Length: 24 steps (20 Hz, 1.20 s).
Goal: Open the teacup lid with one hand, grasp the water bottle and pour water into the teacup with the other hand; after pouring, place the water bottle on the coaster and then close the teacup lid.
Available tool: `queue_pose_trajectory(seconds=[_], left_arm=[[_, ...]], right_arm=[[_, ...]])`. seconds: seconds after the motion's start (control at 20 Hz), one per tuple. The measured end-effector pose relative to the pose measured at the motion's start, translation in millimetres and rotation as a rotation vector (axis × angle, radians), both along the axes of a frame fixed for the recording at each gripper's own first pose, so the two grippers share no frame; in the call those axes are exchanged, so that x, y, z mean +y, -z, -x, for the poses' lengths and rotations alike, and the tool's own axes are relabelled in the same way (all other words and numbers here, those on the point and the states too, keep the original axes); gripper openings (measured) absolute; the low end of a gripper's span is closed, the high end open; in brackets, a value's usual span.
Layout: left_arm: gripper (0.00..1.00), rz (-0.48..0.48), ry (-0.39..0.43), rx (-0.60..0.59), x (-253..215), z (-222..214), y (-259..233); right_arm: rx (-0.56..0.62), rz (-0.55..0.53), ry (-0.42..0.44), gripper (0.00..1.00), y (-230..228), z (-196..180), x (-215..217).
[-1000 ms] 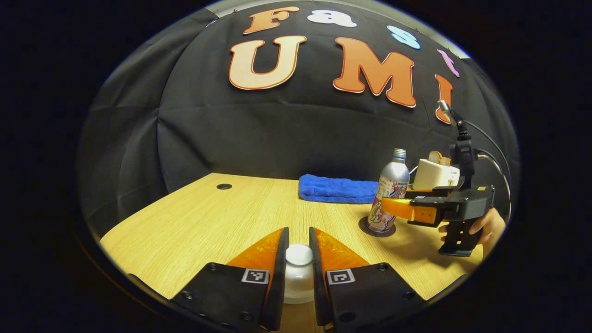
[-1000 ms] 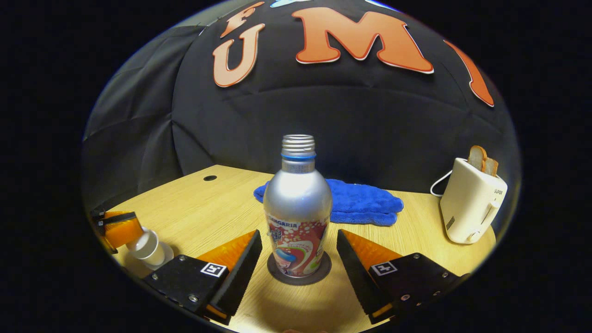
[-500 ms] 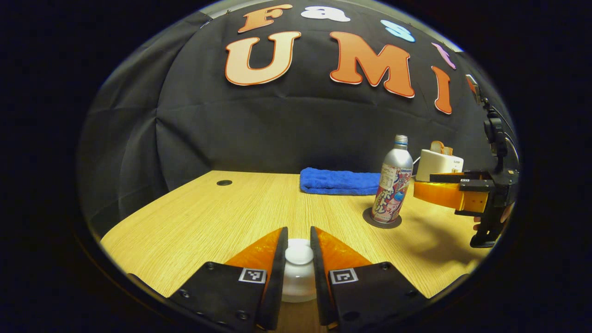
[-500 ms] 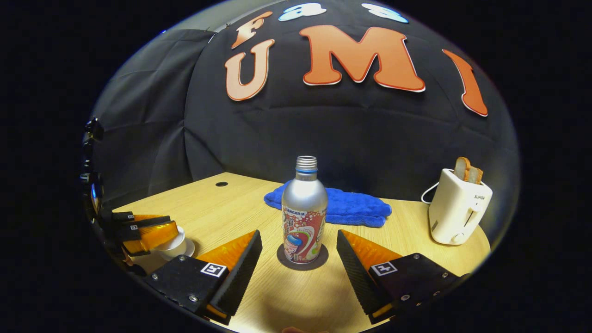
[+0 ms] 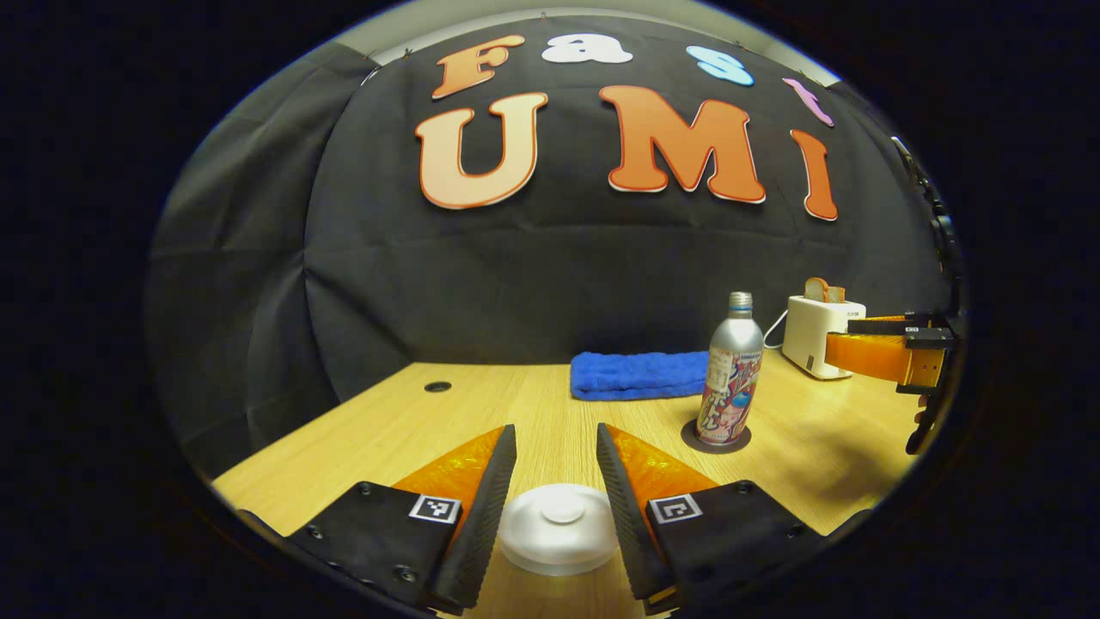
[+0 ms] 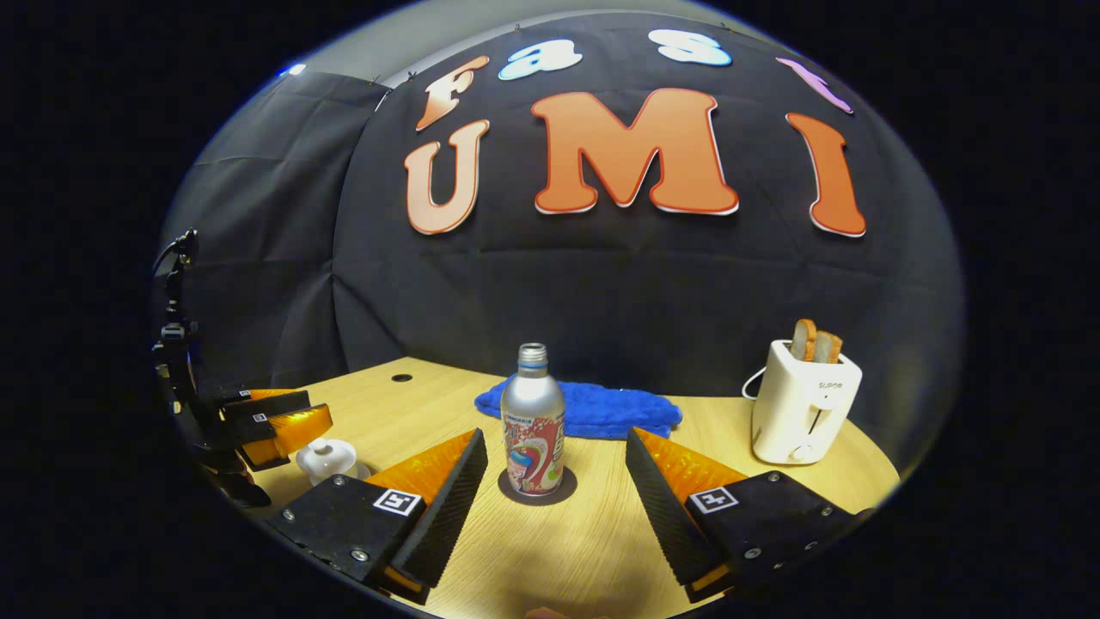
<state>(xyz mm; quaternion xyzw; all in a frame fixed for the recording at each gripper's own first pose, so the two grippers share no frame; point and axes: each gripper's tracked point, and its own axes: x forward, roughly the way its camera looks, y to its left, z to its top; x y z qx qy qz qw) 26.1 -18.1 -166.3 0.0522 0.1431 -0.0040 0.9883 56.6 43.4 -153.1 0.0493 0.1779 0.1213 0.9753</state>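
- The left gripper [image 5: 557, 456] is spread around the lidded teacup [image 5: 559, 539] at 6 o'clock; the lid could be nudged askew.
- The right gripper [image 6: 557, 468] is spread; the bottle [image 6: 533, 421], on its coaster [image 6: 537, 492] at 12 o'clock, could be tipped.

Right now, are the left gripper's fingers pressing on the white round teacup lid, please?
No: the left gripper is open, its fingers apart on either side of the white round teacup lid.
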Motion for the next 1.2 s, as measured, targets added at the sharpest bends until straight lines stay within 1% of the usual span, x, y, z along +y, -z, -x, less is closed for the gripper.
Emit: queue_pose_trajectory(seconds=[0.05, 0.1, 0.2, 0.35, 0.4, 0.45, 0.5, 0.55, 0.6, 0.65, 0.7, 0.75, 1.0, 1.2], left_arm=[[0.65, -0.004, 0.005, -0.031, -3.8, -0.2, -13.9], [0.62, -0.005, 0.008, -0.060, -8.5, -0.9, -28.6], [0.64, 0.004, 0.013, -0.113, -16.8, 0.1, -54.5], [0.87, 0.023, 0.017, -0.174, -26.5, 2.9, -84.5], [0.89, 0.028, 0.016, -0.191, -28.1, 3.9, -91.7], [0.84, 0.034, 0.018, -0.206, -30.6, 4.5, -97.9], [0.89, 0.039, 0.016, -0.218, -28.3, 11.6, -103.3], [0.97, 0.041, 0.015, -0.226, -29.3, 13.2, -107.6], [0.94, 0.041, 0.015, -0.235, -30.7, 14.3, -110.7], [0.99, 0.039, 0.016, -0.246, -30.5, 14.7, -112.4], [0.95, 0.041, 0.013, -0.254, -29.2, 15.1, -112.5], [1.00, 0.046, 0.004, -0.251, -26.4, 16.3, -110.8], [1.00, 0.030, -0.020, -0.268, -16.8, 20.0, -115.2], [1.00, 0.028, -0.016, -0.273, -16.0, 23.5, -115.8]], right_arm=[[-0.025, 0.002, 0.014, 0.98, -9.2, 0.0, -5.0], [-0.053, 0.003, 0.026, 0.97, -20.3, 1.0, -8.6], [-0.104, 0.013, 0.045, 0.97, -39.9, 6.8, -15.8], [-0.171, 0.048, 0.076, 0.97, -62.3, 14.6, -27.0], [-0.195, 0.060, 0.090, 0.97, -68.8, 16.7, -31.6], [-0.214, 0.071, 0.101, 0.97, -74.3, 19.0, -35.3], [-0.229, 0.078, 0.110, 0.97, -79.6, 23.4, -37.7], [-0.237, 0.081, 0.118, 0.97, -82.8, 26.8, -40.8], [-0.242, 0.080, 0.122, 0.97, -83.7, 28.8, -41.6], [-0.245, 0.078, 0.128, 0.97, -85.4, 31.0, -43.3], [-0.246, 0.079, 0.132, 0.97, -85.7, 33.0, -45.4], [-0.243, 0.082, 0.135, 0.97, -85.2, 34.5, -47.2], [-0.249, 0.098, 0.156, 0.97, -87.6, 43.4, -50.5], [-0.253, 0.108, 0.168, 0.97, -90.0, 46.6, -47.7]])
